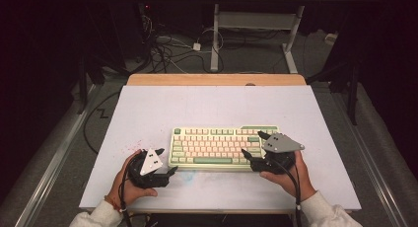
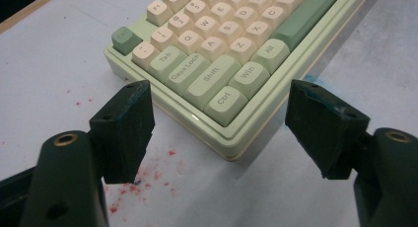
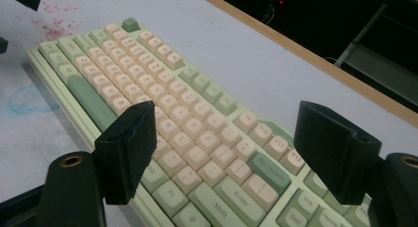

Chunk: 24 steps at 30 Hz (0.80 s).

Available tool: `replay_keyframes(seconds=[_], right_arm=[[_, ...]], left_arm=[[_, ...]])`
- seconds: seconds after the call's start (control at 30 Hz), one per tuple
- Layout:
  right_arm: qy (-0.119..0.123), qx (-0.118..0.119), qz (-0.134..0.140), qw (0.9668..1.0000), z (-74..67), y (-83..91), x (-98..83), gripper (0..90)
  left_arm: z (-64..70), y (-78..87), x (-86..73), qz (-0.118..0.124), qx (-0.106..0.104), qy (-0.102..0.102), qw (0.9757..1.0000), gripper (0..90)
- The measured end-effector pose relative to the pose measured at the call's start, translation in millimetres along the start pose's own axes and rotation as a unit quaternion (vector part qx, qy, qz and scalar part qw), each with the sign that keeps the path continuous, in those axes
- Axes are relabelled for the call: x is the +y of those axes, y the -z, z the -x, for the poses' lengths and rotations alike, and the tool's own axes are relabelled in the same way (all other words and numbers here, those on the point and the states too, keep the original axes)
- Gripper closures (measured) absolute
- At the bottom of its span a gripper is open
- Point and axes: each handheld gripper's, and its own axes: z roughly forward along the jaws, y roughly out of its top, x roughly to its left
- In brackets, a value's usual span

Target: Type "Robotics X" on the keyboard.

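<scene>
The keyboard (image 1: 224, 148) lies flat on the white table (image 1: 148, 108), toward its near edge, and serves as the landmark here. The left gripper (image 1: 167, 173) sits just off the keyboard's near-left corner; its jaws stand wide apart with that corner, by the Ctrl key, ahead between them, and the pads touch nothing. The right gripper (image 1: 252, 147) hovers over the keyboard's right end, jaws spread wide above the keys, gripping nothing; whether a jaw tip brushes a key is hard to tell. Red specks (image 2: 133, 185) dot the table left of the keyboard.
</scene>
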Motion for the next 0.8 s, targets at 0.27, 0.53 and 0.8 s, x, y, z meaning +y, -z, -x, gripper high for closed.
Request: replay_keyframes(seconds=[0.27, 0.53, 0.8], right_arm=[[0.014, -0.016, -0.019, 0.9996, -3.3, 13.3, -19.6, 21.4], [0.006, -0.023, -0.022, 0.9995, -7.3, 27.4, -37.4, 21.6], [0.01, -0.017, -0.032, 0.9993, -17.0, 35.9, -50.0, 22.3]], left_arm=[[0.4, -2.8, 4.3, -0.008, 0.002, 0.007, 0.9999, 21.6], [9.5, -9.3, 13.7, 0.003, -0.037, 0.013, 0.9992, 25.8], [18.4, -25.4, 37.5, -0.007, -0.071, 0.0, 0.9975, 48.5]])
